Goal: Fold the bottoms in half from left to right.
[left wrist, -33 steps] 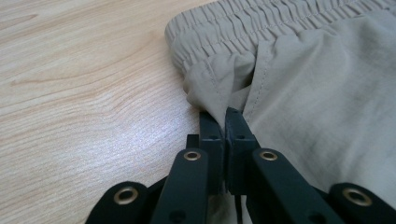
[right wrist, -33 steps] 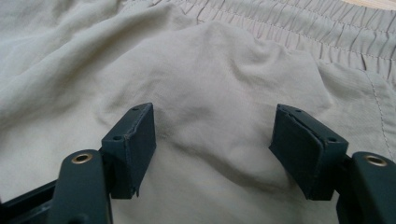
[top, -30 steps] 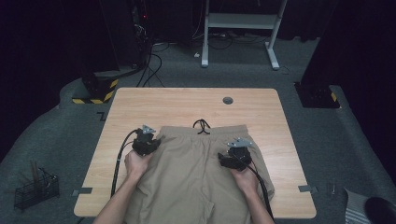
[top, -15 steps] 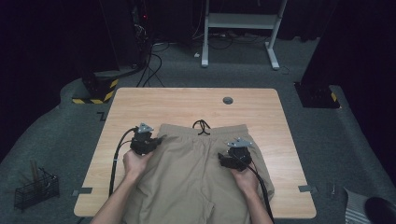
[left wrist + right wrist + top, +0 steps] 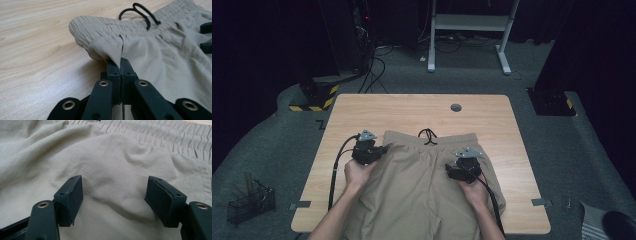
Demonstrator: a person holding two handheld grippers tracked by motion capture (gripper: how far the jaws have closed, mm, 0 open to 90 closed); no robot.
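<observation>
Shorts (image 5: pixel 422 185) waistband corner pinched by left hand-held gripper (image 5: pixel 120 65); right hand-held gripper (image 5: pixel 113 202) wide over fabric.

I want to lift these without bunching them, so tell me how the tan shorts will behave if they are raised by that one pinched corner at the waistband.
Probably floppy: the shorts lie creased and puckered, and the fold pinched in the left gripper already droops. Likely light, since that thin fold lifts easily. The rest would probably hang and drag on the table.
</observation>
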